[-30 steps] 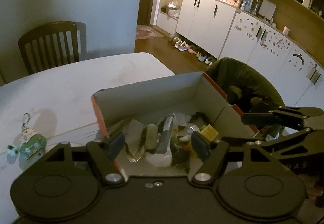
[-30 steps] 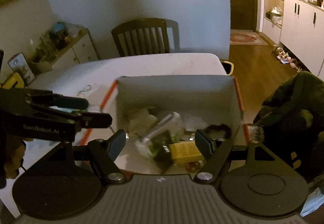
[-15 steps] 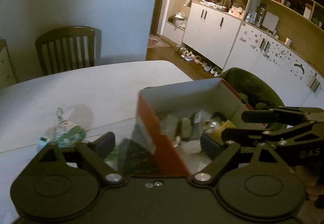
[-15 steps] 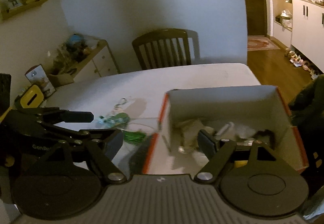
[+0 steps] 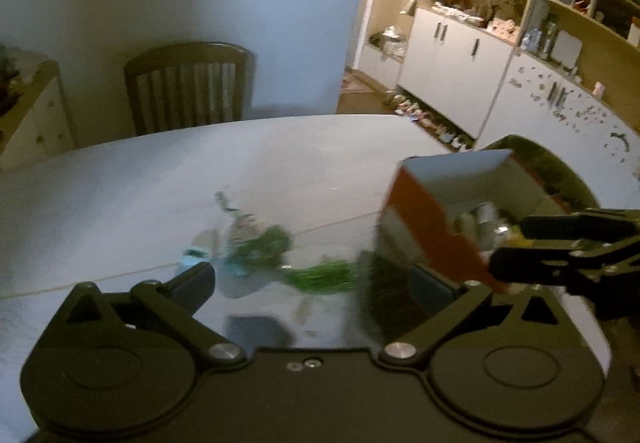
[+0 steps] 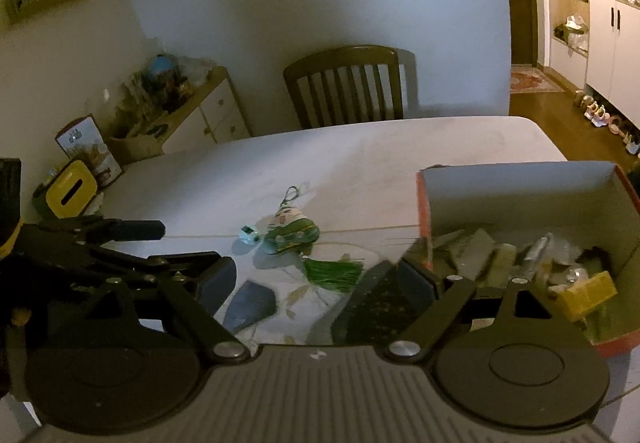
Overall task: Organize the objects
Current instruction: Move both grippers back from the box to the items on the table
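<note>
Crowding the orange box (image 6: 528, 195) are small items, while both tongs (image 5: 316, 283) (image 6: 316, 283) gape empty.

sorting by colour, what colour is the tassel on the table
Bright green; the tassel shows best in the right wrist view.

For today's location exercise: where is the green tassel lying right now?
In the right wrist view the green tassel lies on the table, just below the charm and left of the box.

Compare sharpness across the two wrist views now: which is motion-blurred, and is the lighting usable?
Left wrist view: heavy motion blur smears the green tassel, charm and box. Right wrist view: far sharper, with the same charm and tassel legible. Both dim, with fisheye bending and dark corners.
</note>
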`<state>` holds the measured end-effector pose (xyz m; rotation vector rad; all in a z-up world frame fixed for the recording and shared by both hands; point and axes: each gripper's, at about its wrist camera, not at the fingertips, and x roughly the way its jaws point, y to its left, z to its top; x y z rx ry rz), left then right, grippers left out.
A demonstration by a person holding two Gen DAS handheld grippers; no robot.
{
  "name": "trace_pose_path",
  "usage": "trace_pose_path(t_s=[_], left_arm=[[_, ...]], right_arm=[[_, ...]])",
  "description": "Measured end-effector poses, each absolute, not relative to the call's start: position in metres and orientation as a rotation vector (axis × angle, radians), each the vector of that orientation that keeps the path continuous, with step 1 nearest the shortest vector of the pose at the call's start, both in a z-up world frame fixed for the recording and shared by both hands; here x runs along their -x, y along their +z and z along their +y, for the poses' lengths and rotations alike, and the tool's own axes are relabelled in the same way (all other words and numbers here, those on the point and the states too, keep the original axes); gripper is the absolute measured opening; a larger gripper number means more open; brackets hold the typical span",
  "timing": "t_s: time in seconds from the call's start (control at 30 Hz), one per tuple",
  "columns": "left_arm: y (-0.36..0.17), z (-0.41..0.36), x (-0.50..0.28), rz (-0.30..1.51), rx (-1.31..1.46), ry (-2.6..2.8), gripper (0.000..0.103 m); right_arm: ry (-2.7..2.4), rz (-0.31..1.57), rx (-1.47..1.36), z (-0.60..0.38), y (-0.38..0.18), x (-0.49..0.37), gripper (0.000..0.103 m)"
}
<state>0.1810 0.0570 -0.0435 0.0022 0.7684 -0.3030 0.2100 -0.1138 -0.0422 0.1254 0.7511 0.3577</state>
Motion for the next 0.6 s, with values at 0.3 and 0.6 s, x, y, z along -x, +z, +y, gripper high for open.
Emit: trace_pose_path(t_s=[0.3,0.6], left_arm=[[-0.074,0.111,-0.213,0.768,0.032,-0.190,0.103],[-0.116,0.140,-0.248,0.807,0.115,-0.108,0.103]], right_arm=[[0.322,0.783,-0.089,-0.071,-0.053,-0.243,0.088],[0.305,0.856,-0.006,-0.032,-0.081,-0.289,0.088]])
